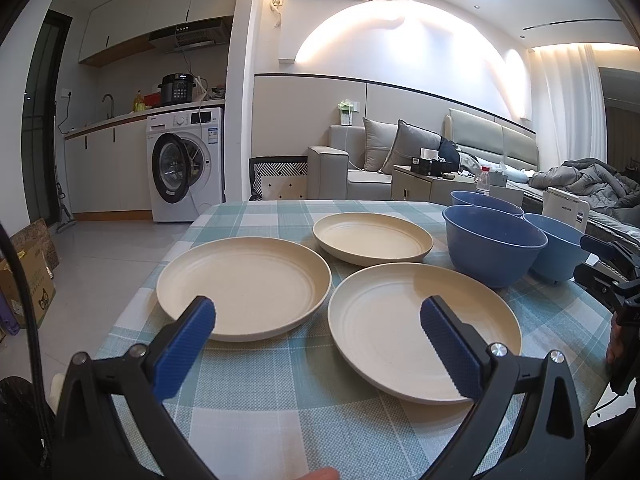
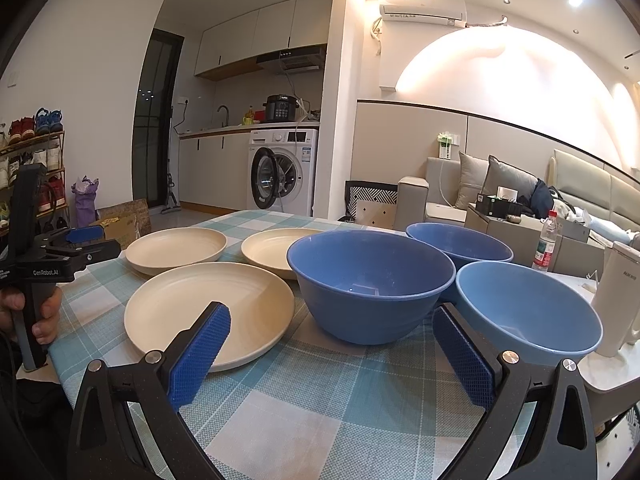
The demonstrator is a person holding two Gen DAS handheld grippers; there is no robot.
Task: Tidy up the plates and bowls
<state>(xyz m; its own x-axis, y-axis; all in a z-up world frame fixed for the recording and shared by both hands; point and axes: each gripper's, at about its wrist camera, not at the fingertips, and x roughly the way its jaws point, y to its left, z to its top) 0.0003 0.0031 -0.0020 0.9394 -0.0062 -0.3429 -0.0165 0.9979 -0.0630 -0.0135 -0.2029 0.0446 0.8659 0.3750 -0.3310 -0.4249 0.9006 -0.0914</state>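
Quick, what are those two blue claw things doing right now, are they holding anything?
Left gripper: open, holding nothing.
Right gripper: open, holding nothing.

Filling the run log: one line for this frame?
left gripper: open, empty | right gripper: open, empty | plates: three, unstacked | bowls: three, unstacked

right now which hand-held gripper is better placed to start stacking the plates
Left. The left hand-held gripper is open and faces the cream plates, with the near one just ahead. The right hand-held gripper faces the blue bowls.
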